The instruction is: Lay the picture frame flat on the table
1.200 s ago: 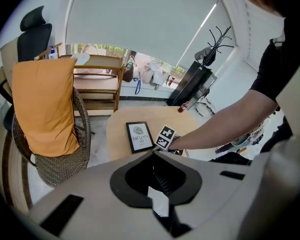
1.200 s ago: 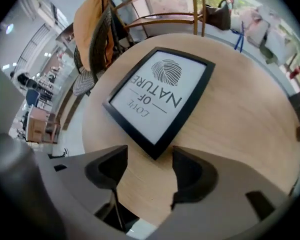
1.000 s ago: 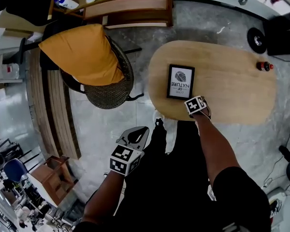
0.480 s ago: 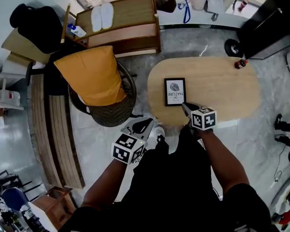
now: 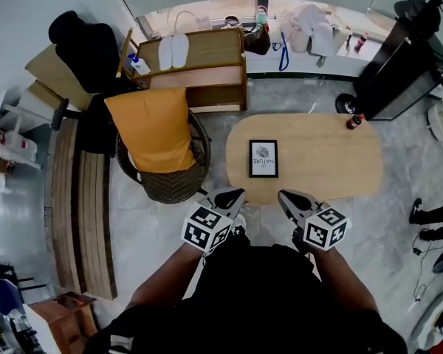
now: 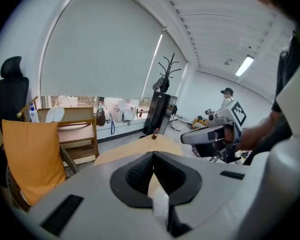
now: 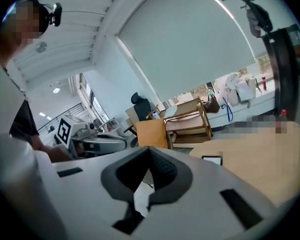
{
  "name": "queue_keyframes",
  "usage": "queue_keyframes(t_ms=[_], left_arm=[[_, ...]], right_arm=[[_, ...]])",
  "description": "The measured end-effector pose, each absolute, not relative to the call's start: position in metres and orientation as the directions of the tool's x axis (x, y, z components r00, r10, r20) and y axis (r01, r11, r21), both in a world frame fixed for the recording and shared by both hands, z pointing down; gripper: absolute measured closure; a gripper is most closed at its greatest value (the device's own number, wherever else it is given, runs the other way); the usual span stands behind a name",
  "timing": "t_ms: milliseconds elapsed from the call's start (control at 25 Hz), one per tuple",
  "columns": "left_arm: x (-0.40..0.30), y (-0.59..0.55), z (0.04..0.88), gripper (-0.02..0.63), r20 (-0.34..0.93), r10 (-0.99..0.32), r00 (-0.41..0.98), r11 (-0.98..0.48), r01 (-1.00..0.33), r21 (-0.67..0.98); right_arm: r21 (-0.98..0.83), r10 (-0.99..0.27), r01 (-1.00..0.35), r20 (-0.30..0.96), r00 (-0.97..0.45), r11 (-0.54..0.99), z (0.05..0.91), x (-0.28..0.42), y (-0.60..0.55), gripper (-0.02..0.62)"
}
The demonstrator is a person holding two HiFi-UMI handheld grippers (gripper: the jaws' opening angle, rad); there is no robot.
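Note:
A black picture frame [image 5: 263, 158] with a white print lies flat on the oval wooden table [image 5: 332, 161], near the table's left front part. It shows small in the right gripper view as the frame [image 7: 212, 159]. My left gripper [image 5: 232, 195] is held off the table's front edge, shut and empty. My right gripper [image 5: 286, 198] hangs beside it, also shut with nothing in it. Both are clear of the frame. In the left gripper view the jaws [image 6: 151, 159] meet, and the right gripper [image 6: 210, 134] shows at the right.
A wicker chair with an orange cushion [image 5: 156, 127] stands left of the table. A wooden shelf unit [image 5: 196, 68] is behind it. A small dark bottle [image 5: 352, 121] stands at the table's far right edge. A black cabinet [image 5: 399, 65] is at the back right.
My right gripper drew back from the frame on the table and came off the table's front edge, shut. The head view rose and the frame stays flat.

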State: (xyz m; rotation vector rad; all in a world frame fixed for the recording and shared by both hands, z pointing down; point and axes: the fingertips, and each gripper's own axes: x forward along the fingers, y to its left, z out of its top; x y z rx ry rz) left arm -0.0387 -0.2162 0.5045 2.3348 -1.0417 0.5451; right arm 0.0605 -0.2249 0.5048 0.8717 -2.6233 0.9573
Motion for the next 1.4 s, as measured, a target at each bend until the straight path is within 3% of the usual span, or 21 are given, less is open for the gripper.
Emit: queue_keyframes(t_ms=[160,600,1000,1400], left_arm=[[-0.002,-0.184,0.493,0.601,0.525,-0.592,0.612,-0.558,-0.781,0.280],[0.088,-0.048,0.481,0.601,0.514,-0.653,0.556,-0.504,-0.826,0.254],[0.065,-0.002,0.466,0.601,0.509,-0.694,0.510,-0.419,-0.860,0.291],[0.040,-0.011,0.442,0.601,0.503,-0.645,0.576,-0.564,-0.802,0.195]], right_arm=[[-0.454,-0.453,-0.586,0.374,-0.809,0.671,0.483,0.096,-0.182,0.594],[-0.501,-0.399,-0.494,0.290,-0.870,0.711,0.464,0.177,-0.067,0.594],[-0.500,-0.366,-0.478,0.310,-0.878,0.722,0.465,0.174,-0.021,0.594],[-0.509,-0.445,-0.514,0.260,-0.857,0.691,0.450,0.131,-0.013,0.594]])
